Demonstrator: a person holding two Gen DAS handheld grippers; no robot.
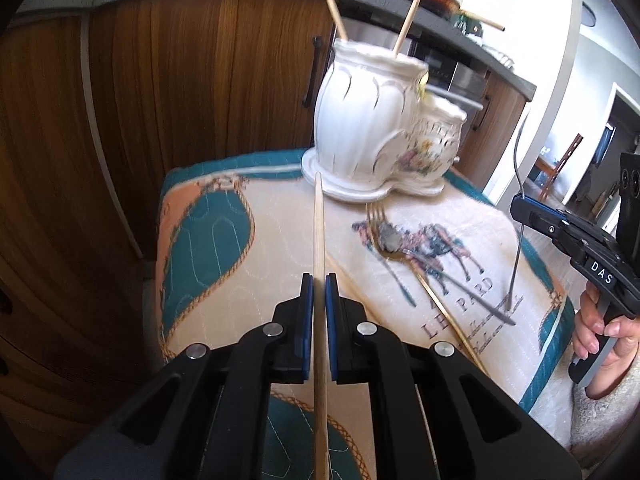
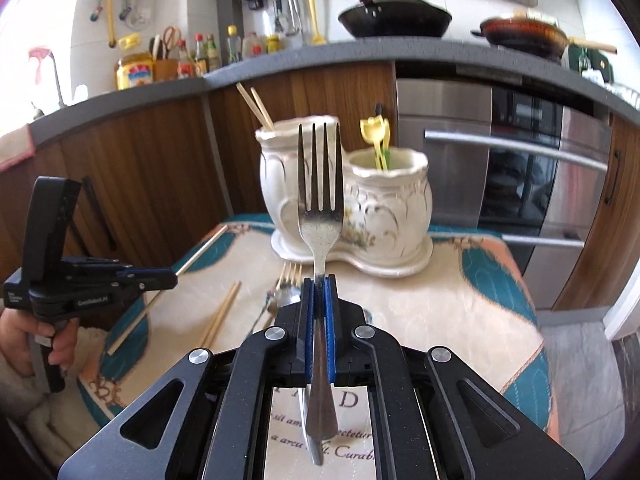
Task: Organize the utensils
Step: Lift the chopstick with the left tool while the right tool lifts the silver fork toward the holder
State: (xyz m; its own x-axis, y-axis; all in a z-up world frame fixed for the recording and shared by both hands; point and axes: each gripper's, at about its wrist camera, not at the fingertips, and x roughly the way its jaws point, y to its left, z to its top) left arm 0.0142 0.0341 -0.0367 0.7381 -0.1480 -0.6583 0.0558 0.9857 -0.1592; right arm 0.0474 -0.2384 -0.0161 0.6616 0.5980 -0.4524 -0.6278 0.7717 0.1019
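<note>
Chopsticks [image 2: 256,106] in taller jar [image 2: 288,176]

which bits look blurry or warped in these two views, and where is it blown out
Left wrist view: the white holder is smeared by motion blur, the cabinets bow from fisheye, and the doorway at right is washed out. Right wrist view: the fork is sharp, the holder behind soft, the counter edge curves, and the top left corner glares.

I see a glossy steel fork [image 2: 320,200], a matt pale wooden chopstick [image 1: 319,232], a glazed white ceramic holder [image 2: 360,204] and a quilted woven cloth [image 1: 240,240].
</note>
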